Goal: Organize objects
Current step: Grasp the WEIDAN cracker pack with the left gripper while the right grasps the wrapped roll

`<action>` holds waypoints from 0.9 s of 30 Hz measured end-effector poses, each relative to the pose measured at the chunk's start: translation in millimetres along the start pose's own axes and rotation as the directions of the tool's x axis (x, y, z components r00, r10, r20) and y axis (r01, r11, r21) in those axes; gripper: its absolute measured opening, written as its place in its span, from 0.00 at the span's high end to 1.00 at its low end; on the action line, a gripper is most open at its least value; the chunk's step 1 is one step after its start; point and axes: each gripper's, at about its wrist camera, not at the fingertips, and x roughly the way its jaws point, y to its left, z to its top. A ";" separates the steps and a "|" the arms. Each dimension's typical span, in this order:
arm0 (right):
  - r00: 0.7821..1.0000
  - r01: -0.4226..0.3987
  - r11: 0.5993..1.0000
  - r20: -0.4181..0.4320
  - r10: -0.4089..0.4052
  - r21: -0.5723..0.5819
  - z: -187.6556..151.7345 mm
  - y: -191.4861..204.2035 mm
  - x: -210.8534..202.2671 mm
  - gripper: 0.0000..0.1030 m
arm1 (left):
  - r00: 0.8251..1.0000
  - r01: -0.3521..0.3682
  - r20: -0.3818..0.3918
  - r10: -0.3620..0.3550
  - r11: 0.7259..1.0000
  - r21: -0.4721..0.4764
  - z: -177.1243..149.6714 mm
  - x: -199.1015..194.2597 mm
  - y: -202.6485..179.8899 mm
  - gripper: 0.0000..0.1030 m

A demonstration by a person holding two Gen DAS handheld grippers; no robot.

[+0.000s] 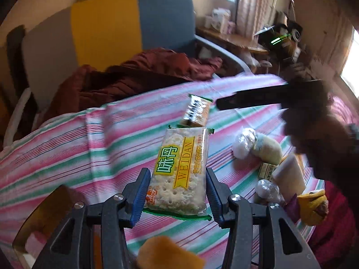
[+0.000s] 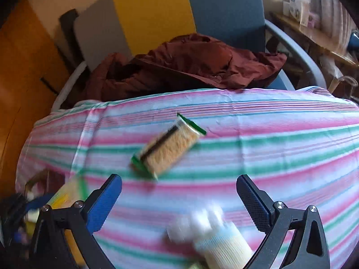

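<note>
My left gripper (image 1: 177,190) is shut on a WEIDAN cracker packet (image 1: 181,170) and holds it over the striped cloth (image 1: 89,148). A second cracker packet (image 1: 196,112) lies on the cloth beyond it; the right wrist view shows it blurred (image 2: 168,150). My right gripper (image 2: 179,199) is open and empty above the cloth, and it shows as a dark blur in the left wrist view (image 1: 269,98). A white and cream wrapped snack (image 2: 215,239) lies just under the right gripper. More wrapped snacks (image 1: 258,145) lie at the right.
A pile of small packets (image 1: 287,183) sits at the cloth's right. A dark red jacket (image 2: 190,67) lies on a yellow and blue chair (image 2: 179,11) behind the cloth. An orange item (image 1: 168,255) is at the bottom edge.
</note>
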 end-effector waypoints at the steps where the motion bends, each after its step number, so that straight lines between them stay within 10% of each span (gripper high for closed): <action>1: 1.000 0.007 1.000 -0.012 -0.007 0.016 4.6 3.6 8.8 0.01 | 1.000 0.005 0.009 -0.005 1.000 -0.013 -2.2 -4.9 3.4 0.52; 16: 0.942 0.104 0.943 -0.273 -0.196 -0.317 -39.4 16.2 26.3 0.01 | 0.994 0.014 0.113 0.010 0.979 -0.204 -59.5 -85.2 50.6 0.52; 18: 0.930 0.117 0.928 -0.288 -0.228 -0.354 -47.7 18.2 36.8 0.12 | 0.993 0.003 0.116 0.025 0.972 -0.233 -70.9 -91.7 53.9 0.52; 19: 0.927 0.126 0.920 -0.286 -0.243 -0.371 -51.6 20.5 42.0 0.37 | 0.993 -0.006 0.116 0.036 0.970 -0.242 -75.4 -94.7 54.6 0.52; 27: 0.965 0.166 0.917 -0.130 -0.227 -0.363 -55.6 41.5 11.1 0.37 | 0.982 -0.088 0.135 0.135 0.946 -0.312 -126.9 -132.1 63.5 0.52</action>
